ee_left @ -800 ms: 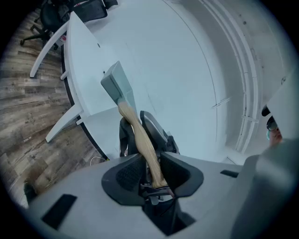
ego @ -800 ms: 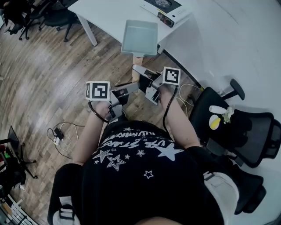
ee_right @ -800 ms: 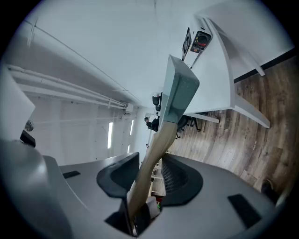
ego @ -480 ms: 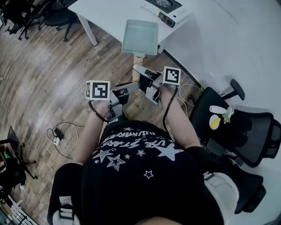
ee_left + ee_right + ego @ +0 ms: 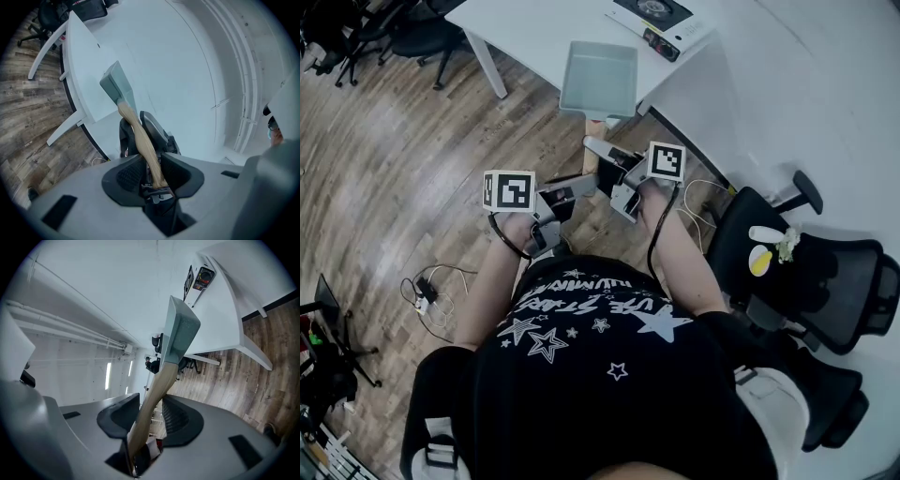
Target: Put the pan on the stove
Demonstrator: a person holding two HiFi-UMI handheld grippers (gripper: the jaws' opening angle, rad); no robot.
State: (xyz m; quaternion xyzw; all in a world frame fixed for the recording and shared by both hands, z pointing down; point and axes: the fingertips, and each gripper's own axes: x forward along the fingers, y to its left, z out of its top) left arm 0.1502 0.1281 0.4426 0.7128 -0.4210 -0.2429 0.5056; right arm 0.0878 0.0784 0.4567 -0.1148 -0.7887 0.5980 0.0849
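A square grey-green pan (image 5: 598, 80) with a wooden handle (image 5: 592, 141) is held in the air over the front edge of the white table (image 5: 525, 33). Both grippers hold the handle's near end. My left gripper (image 5: 581, 190) comes in from the left and my right gripper (image 5: 616, 167) from the right. In the left gripper view the handle (image 5: 140, 138) runs between the pads of the left gripper (image 5: 151, 166) up to the pan (image 5: 115, 84). In the right gripper view the handle (image 5: 157, 385) lies in the right gripper (image 5: 150, 416), below the pan (image 5: 180, 331). The stove (image 5: 661, 21) sits at the table's far edge.
A black office chair (image 5: 811, 272) with a white and yellow item on its seat stands to the right. Cables and a power strip (image 5: 424, 289) lie on the wooden floor at left. More chairs (image 5: 394, 37) stand at the far left. The stove's control panel (image 5: 202, 278) shows beyond the pan.
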